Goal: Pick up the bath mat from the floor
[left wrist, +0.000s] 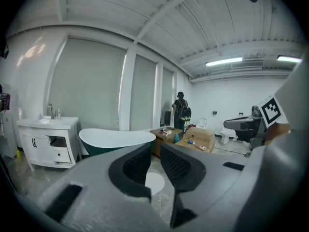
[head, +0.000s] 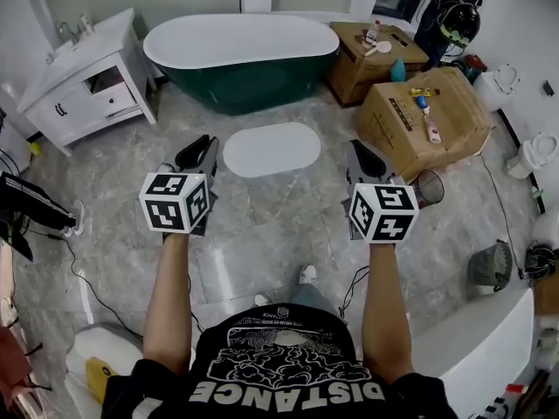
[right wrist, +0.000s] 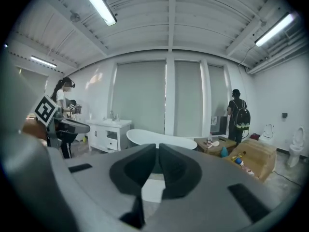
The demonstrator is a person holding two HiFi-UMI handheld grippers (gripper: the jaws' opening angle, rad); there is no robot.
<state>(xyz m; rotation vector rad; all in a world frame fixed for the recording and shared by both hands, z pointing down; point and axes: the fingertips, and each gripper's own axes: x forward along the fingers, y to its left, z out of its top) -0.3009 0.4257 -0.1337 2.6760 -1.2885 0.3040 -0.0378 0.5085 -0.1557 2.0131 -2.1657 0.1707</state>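
The white oval bath mat (head: 272, 148) lies flat on the grey marble floor in front of the tub. It shows through the jaw gap in the left gripper view (left wrist: 154, 182) and below the jaws in the right gripper view (right wrist: 153, 190). My left gripper (head: 208, 142) is held in the air to the left of the mat. Its jaws (left wrist: 155, 149) stand a narrow slit apart with nothing between them. My right gripper (head: 356, 147) hovers to the right of the mat. Its tips (right wrist: 158, 146) meet and hold nothing. Neither gripper touches the mat.
A green and white bathtub (head: 240, 55) stands behind the mat, and a white vanity (head: 87, 81) at the left. Two cardboard boxes (head: 428, 116) (head: 376, 55) with small items sit at the right, with a wire bin (head: 430, 186) and toilets (head: 533, 155) nearby. A person (head: 450, 11) stands at the back right. Cables run along the floor at the left.
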